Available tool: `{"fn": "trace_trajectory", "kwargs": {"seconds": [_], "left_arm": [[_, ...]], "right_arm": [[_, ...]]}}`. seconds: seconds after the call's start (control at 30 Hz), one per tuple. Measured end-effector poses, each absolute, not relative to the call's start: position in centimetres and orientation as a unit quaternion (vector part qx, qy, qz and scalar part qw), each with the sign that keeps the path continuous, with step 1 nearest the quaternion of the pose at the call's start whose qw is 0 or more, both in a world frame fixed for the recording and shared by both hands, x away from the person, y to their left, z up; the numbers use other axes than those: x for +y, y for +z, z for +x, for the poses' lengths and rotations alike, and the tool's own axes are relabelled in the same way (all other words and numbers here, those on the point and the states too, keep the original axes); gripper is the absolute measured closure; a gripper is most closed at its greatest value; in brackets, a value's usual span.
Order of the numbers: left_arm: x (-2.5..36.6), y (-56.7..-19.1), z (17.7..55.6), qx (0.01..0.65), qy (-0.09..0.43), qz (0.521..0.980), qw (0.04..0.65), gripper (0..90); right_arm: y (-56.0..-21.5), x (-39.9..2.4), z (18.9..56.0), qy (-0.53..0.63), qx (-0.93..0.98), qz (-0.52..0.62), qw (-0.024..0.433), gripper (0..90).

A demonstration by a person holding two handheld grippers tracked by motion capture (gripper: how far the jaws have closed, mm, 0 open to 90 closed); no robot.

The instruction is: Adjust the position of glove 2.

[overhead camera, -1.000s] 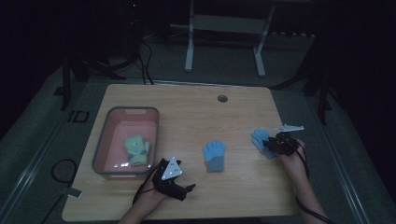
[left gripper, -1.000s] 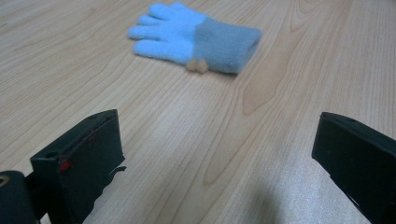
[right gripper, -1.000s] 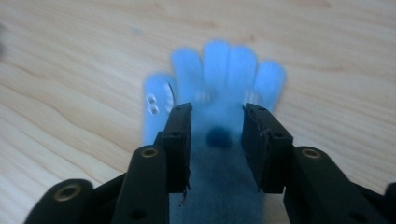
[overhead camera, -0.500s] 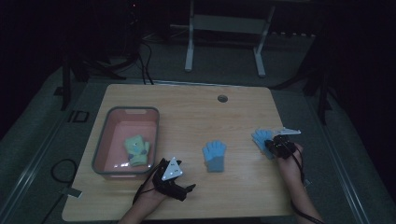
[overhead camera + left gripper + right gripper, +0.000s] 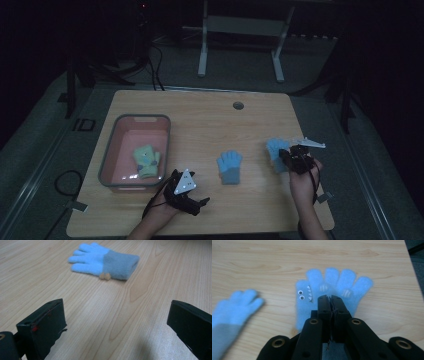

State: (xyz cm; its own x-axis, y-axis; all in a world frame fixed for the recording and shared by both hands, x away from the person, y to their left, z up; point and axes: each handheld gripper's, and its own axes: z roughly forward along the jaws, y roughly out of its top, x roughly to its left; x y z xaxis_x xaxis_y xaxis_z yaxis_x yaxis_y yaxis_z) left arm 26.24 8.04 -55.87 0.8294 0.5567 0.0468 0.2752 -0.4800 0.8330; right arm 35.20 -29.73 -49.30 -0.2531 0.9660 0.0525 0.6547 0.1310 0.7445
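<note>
While gripped at the cuff, fluffy blue monster-face glove (image 5: pixel 329 287) lies on the wooden counter (image 5: pixel 200 125) near its right edge, fingers pointing away along right gripper (image 5: pixel 330 300), jaws clamped tight on it. Left gripper (image 5: pixel 117 322): jaws wide, empty.

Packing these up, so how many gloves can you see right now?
3: a blue glove pinched in the right gripper, another blue glove mid-table, and a greenish glove in the pink bin, possibly hiding more.

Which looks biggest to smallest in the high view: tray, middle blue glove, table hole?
1. Pink tray
2. Middle blue glove
3. Table hole, clearly the smallest, though it lies farther from the camera.
</note>
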Motion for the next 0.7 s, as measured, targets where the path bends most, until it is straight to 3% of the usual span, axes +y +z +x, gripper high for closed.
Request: {"fn": "trace_trajectory", "kwargs": {"seconds": [0.3, 0.7], "left_arm": [[7.7, -55.7, 26.1, 0.239, 0.16, 0.847, 0.448, 2.1], [7.8, -55.5, 25.9, 0.235, 0.161, 0.846, 0.45, 2.1]], "right_arm": [[-50.3, -26.8, 32.8, 0.344, 0.701, 0.579, 0.235, 87.3], [-54.4, -25.6, 33.4, 0.306, 0.71, 0.595, 0.221, 85.4]]}}
